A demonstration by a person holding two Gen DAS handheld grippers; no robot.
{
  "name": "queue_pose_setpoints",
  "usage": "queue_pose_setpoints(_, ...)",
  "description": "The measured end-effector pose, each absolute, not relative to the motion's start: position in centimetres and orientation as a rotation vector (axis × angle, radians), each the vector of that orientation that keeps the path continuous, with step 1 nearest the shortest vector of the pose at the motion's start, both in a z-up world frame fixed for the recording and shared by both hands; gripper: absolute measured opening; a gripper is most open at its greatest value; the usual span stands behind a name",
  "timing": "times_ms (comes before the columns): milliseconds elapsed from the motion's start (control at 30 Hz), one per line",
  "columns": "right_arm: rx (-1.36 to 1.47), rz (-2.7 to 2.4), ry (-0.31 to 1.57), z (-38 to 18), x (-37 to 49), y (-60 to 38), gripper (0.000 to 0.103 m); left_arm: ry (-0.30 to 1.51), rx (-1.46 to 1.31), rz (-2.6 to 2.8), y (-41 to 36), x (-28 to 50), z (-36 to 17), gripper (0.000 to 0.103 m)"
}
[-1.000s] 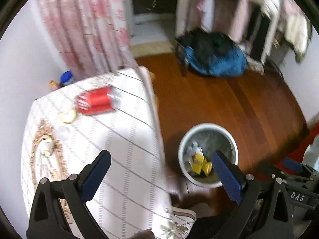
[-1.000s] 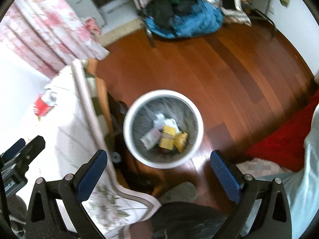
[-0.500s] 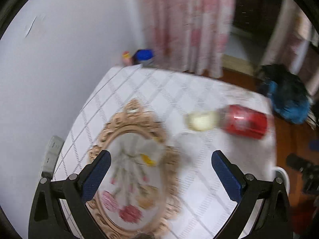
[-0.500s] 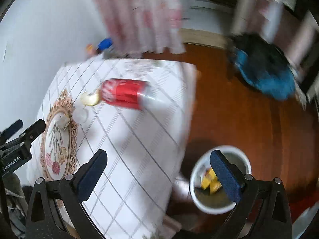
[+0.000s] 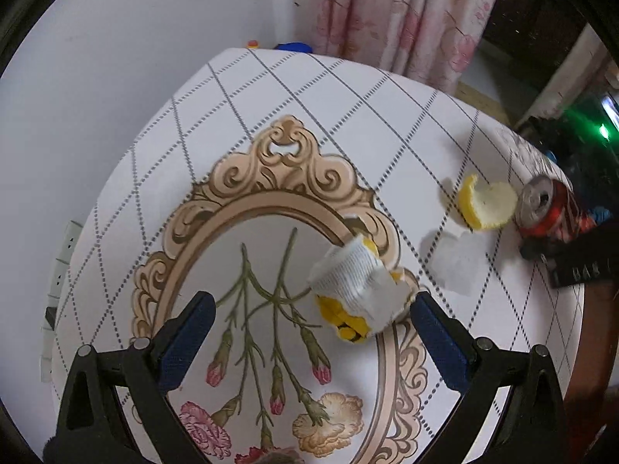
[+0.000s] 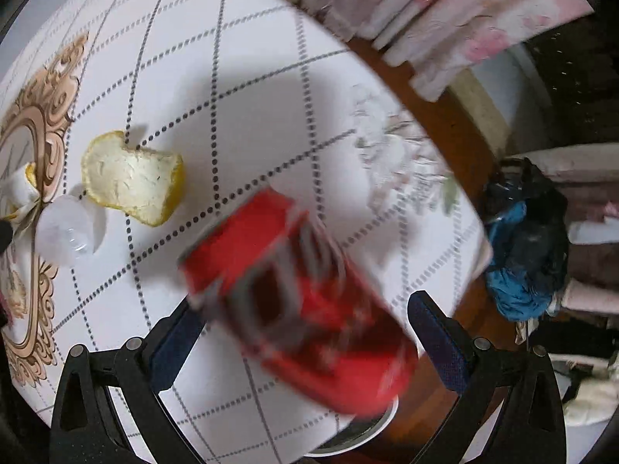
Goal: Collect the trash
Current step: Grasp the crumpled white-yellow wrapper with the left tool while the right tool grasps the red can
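Note:
A crumpled white and yellow wrapper (image 5: 356, 290) lies on the tablecloth's printed oval frame, between the fingers of my open left gripper (image 5: 309, 332) and nearer the right finger. A yellow peel (image 5: 487, 205), a clear plastic piece (image 5: 456, 263) and a red can (image 5: 549, 208) lie further right. In the right wrist view the red can (image 6: 301, 301) lies on its side, blurred, between the fingers of my right gripper (image 6: 307, 340). Its jaws are closing, and the pads do not press on the can. The peel (image 6: 131, 178) and the clear piece (image 6: 65, 236) lie to its left.
The table (image 5: 309, 116) has a white checked cloth and stands against a white wall. A white bin's rim (image 6: 359, 437) shows below the table's edge on the wooden floor. Pink curtains (image 5: 406, 11) hang behind. A blue and black bag (image 6: 522, 255) lies on the floor.
Both grippers swung from over the bin to over the table and came lower. The left now straddles the wrapper, the right straddles the can.

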State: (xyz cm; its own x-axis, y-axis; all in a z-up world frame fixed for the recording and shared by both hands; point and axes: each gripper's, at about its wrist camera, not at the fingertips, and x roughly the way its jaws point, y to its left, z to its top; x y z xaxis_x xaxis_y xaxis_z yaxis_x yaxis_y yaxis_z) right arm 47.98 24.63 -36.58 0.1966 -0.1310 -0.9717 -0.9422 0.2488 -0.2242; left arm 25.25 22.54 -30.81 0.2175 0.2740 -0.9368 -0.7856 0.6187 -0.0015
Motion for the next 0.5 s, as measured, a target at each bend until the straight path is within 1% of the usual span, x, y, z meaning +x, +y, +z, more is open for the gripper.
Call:
queue_pose_setpoints(33, -1.157, 0.815, 1.251, -36.8, 48.1, 24.8, 0.091, 1.128, -0.549, 0.774, 22.6, 25.2, -31.0, 0.103)
queue_pose_setpoints(200, -0.981, 0.821, 1.347, -36.5, 48.4, 23.4, 0.089, 1.137, -0.576, 0.717, 22.8, 26.0, -31.6, 0.102)
queue_pose_setpoints(233, -0.963, 0.819, 1.358, -36.5, 48.2, 23.0, 0.088, 1.136, -0.571, 0.709, 22.8, 26.1, -31.7, 0.094)
queue_pose_setpoints(267, -0.94, 0.812, 1.368, -36.5, 48.1, 22.5, 0.088, 1.134, -0.565, 0.7, 22.7, 26.3, -31.6, 0.085)
queue_pose_setpoints(300, -0.907, 0.8, 1.379, -36.4, 48.0, 21.8, 0.088, 1.136, -0.555, 0.696, 22.6, 26.4, -31.6, 0.061)
queue_pose_setpoints(333, -0.871, 0.796, 1.392, -36.3, 47.9, 21.2, 0.087, 1.135, -0.556, 0.689, 22.7, 26.6, -31.6, 0.042)
queue_pose_setpoints(433, -0.767, 0.769, 1.405, -36.1, 47.5, 18.9, 0.086, 1.124, -0.542, 0.683, 22.5, 26.5, -31.6, 0.034)
queue_pose_setpoints(500, -0.708, 0.752, 1.407, -35.9, 47.3, 17.5, 0.086, 1.114, -0.544, 0.682, 22.2, 26.0, -31.3, 0.033)
